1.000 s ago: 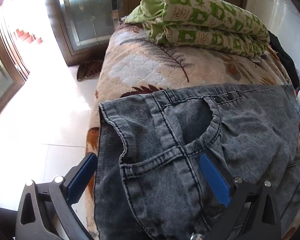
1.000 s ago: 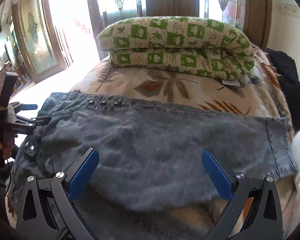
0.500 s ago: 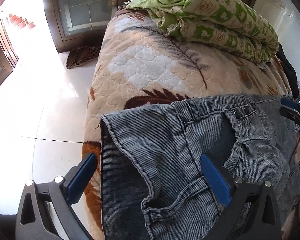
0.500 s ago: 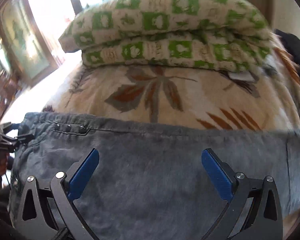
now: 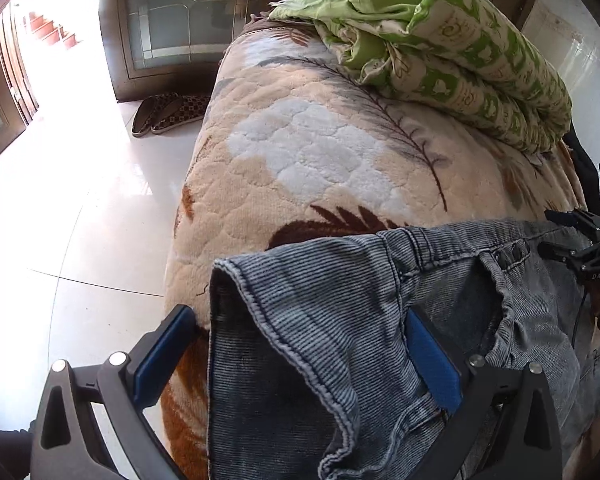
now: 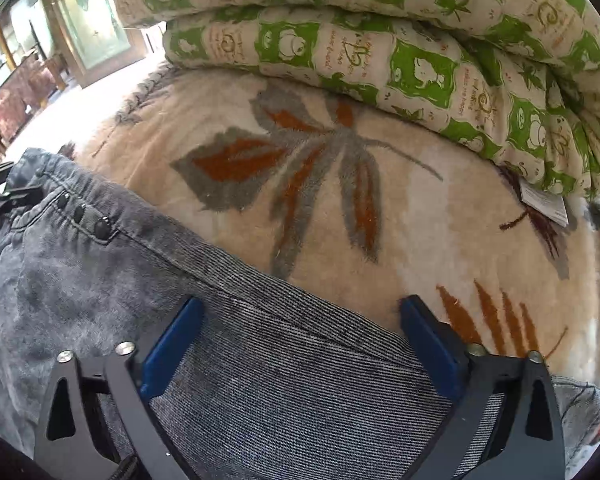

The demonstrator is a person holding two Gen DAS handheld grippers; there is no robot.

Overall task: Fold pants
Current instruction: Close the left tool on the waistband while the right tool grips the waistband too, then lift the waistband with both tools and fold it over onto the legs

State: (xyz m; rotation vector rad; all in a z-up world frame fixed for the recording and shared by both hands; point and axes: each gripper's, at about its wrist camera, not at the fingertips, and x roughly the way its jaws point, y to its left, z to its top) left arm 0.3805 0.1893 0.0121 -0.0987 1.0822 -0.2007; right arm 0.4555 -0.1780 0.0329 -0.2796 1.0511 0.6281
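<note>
Pants (image 5: 340,320) lie flat across bed (image 5: 300,152), waist at my left; no fold visible. Left gripper (image 5: 296,348) and right gripper (image 6: 300,332) both spread, grasping nothing; folding all ahead, I judge

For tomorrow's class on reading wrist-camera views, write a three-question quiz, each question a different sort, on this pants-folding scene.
1. True or false: both tongs, left and right, stand open.
2. What sits at the bed's far end? A) a green patterned quilt B) a suitcase C) a lamp
3. Fill in: on the floor beside the bed lies a pair of ____.

Key: 1 true. 2 A. 3 slippers. The grey pants lie across the bed.
</note>
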